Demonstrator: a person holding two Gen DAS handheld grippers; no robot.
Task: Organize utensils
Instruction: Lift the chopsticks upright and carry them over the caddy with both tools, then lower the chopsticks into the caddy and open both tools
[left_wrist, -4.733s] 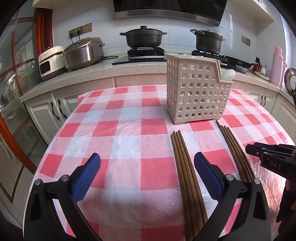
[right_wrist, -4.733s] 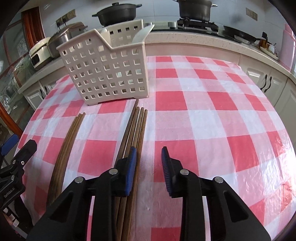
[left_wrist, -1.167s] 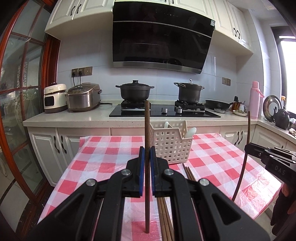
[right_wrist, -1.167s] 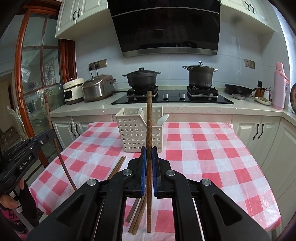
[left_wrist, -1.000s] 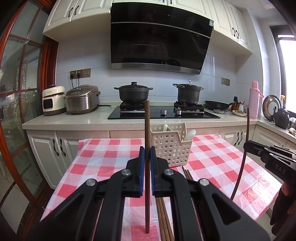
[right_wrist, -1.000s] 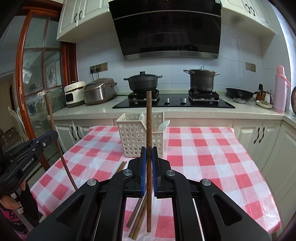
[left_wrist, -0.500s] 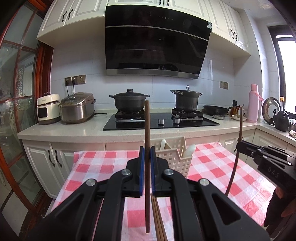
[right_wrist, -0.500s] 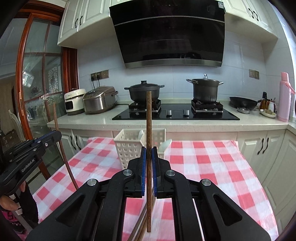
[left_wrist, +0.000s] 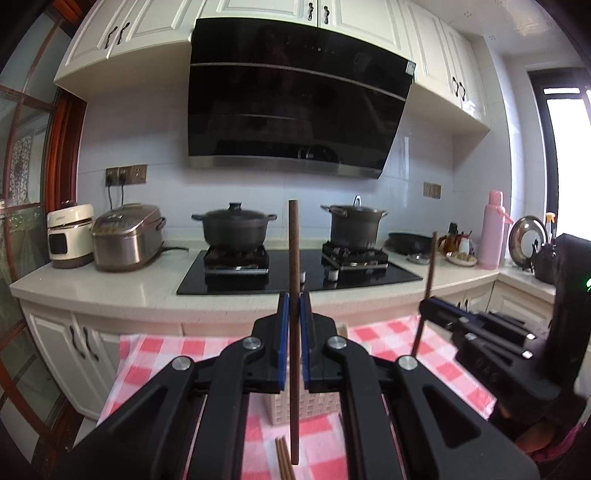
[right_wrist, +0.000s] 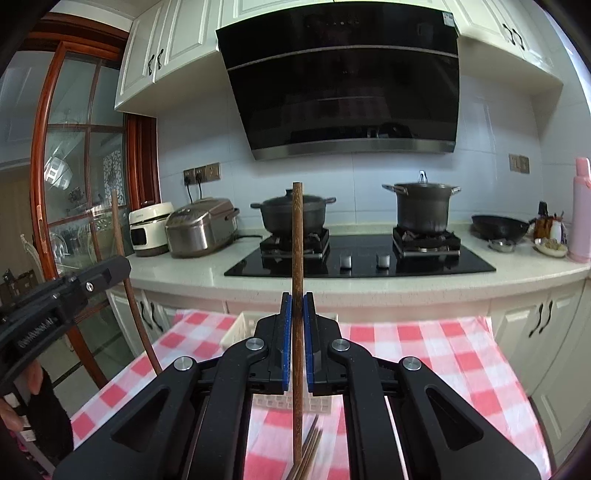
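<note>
Two chopsticks are travelling up and toward the white basket (left_wrist: 306, 406): against the view of a second ago, the checked table (left_wrist: 155, 354) is dropping low in both wrist cameras and the basket is slipping almost wholly behind the gripper bodies, a sign that both hands are rising and closing in for the drop, which is not yet made. The left gripper (left_wrist: 291, 332) is clamping one brown chopstick (left_wrist: 294, 251) upright between its blue pads, and the right gripper (right_wrist: 296, 336) is pinching its own chopstick (right_wrist: 297, 236) the same way, near mid-length. Both tools are pointing close to level, slightly nose-down, side by side. More chopsticks (left_wrist: 283, 458) are lying on the cloth below, waiting their turn.
</note>
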